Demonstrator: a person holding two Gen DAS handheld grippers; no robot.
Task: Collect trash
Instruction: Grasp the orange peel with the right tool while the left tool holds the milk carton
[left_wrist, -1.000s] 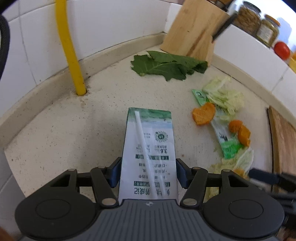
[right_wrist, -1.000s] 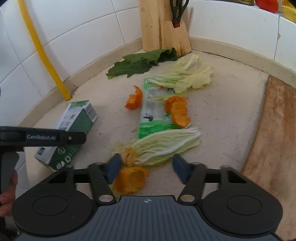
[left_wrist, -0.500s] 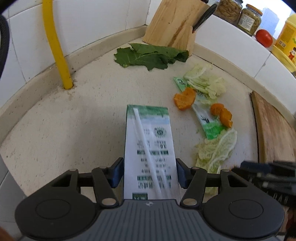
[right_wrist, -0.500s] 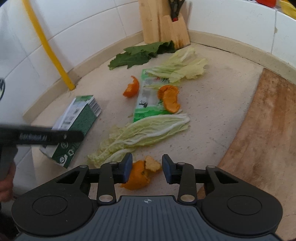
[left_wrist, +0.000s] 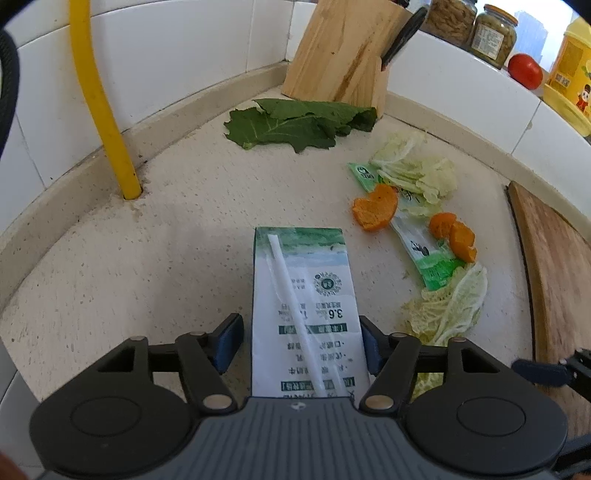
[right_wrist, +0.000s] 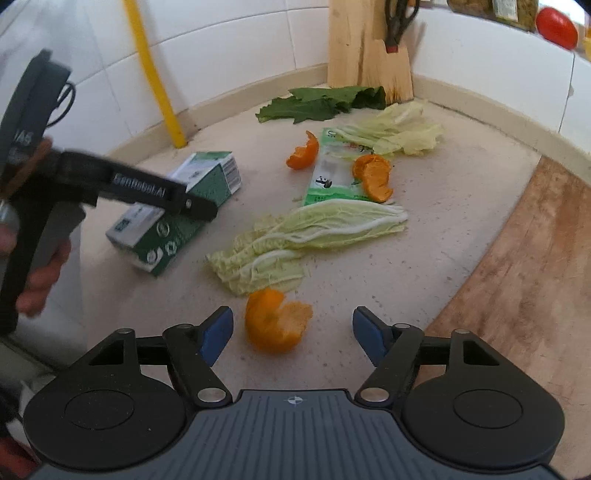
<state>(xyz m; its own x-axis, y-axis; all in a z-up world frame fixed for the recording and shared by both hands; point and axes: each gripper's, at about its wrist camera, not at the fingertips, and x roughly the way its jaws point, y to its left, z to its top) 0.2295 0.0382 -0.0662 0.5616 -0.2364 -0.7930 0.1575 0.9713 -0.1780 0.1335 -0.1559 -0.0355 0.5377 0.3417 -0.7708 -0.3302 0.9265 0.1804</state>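
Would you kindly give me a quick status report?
Left gripper astride milk carton, grip unconfirmed. Right gripper open around orange peel. Cabbage leaf just beyond it.

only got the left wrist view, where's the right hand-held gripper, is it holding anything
Observer: Nothing held. The right hand-held gripper is open, and a loose orange peel lies between its fingers, nearer the left one.
Operator: how does my carton look from there
Observer: The milk carton shows a dark green side, with a barcode on its far end.
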